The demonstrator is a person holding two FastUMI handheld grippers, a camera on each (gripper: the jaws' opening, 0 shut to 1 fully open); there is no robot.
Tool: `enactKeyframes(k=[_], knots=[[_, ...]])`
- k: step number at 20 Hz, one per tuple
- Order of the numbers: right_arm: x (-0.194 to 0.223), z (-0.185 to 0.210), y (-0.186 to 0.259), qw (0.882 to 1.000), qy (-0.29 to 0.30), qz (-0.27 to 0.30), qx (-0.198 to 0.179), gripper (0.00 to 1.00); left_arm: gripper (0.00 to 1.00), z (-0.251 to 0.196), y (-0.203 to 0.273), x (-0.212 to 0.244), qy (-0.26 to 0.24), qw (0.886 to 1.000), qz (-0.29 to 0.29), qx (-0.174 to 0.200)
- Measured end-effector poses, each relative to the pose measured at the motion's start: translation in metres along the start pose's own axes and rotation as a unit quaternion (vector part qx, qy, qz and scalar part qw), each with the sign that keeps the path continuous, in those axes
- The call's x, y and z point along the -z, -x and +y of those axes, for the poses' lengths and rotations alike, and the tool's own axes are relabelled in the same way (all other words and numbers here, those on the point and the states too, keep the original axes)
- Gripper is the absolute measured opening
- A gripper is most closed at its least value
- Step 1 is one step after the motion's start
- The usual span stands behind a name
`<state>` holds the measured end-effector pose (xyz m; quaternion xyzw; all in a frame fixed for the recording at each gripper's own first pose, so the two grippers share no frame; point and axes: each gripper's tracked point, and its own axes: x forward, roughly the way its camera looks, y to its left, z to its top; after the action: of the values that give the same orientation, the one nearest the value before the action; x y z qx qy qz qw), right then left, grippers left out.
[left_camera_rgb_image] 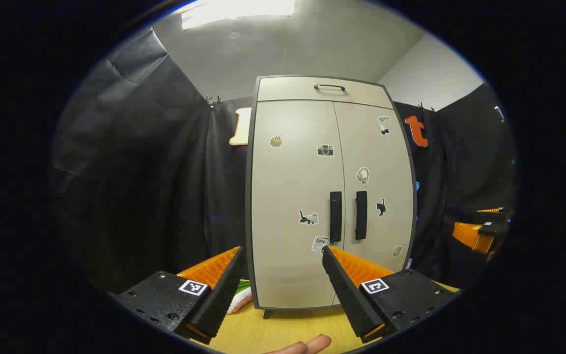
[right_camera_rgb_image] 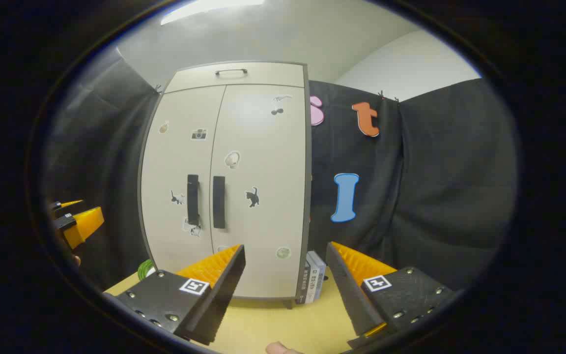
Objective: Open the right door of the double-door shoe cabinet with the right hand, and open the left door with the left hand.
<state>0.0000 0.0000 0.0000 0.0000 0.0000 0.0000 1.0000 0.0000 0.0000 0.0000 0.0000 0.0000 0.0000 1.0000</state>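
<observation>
a tall beige double-door shoe cabinet with a dark frame (left_camera_rgb_image: 329, 196) stands upright on a pale wooden tabletop (left_camera_rgb_image: 283, 329) against the black cloth wall, a shallow top drawer with a dark bar handle (left_camera_rgb_image: 329, 87) above its doors. both doors sit flush and closed. the left door (left_camera_rgb_image: 293, 196) and the right door (left_camera_rgb_image: 376, 187) meet at a centre seam, each carrying a black vertical pull: the left door handle (left_camera_rgb_image: 335, 216) and the right door handle (left_camera_rgb_image: 361, 215) stand just beside each other. small stickers dot both doors.

in the left gripper view the left gripper (left_camera_rgb_image: 282, 253) hangs short of the cabinet, fingers spread wide with nothing between them. in the right gripper view the right gripper (right_camera_rgb_image: 285, 250) also sits apart from the cabinet, fingers wide and empty. a few upright books (right_camera_rgb_image: 312, 276) lean by the cabinet's right foot, and something green and white (left_camera_rgb_image: 240, 295) lies by its left foot.
</observation>
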Motion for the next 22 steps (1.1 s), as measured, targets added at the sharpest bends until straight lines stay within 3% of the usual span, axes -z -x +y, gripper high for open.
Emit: enactKeyframes(k=[13,22], knots=[[0.0,-0.002,-0.009,1.0,-0.007,0.0,-0.009,0.98,0.98,0.008,-0.001,0.006,0.001,1.0,0.0,0.001],[-0.012,0.032,-0.061,1.0,-0.014,-0.01,-0.026,0.98,0.98,0.019,0.01,0.009,0.0,1.0,-0.002,0.003]])
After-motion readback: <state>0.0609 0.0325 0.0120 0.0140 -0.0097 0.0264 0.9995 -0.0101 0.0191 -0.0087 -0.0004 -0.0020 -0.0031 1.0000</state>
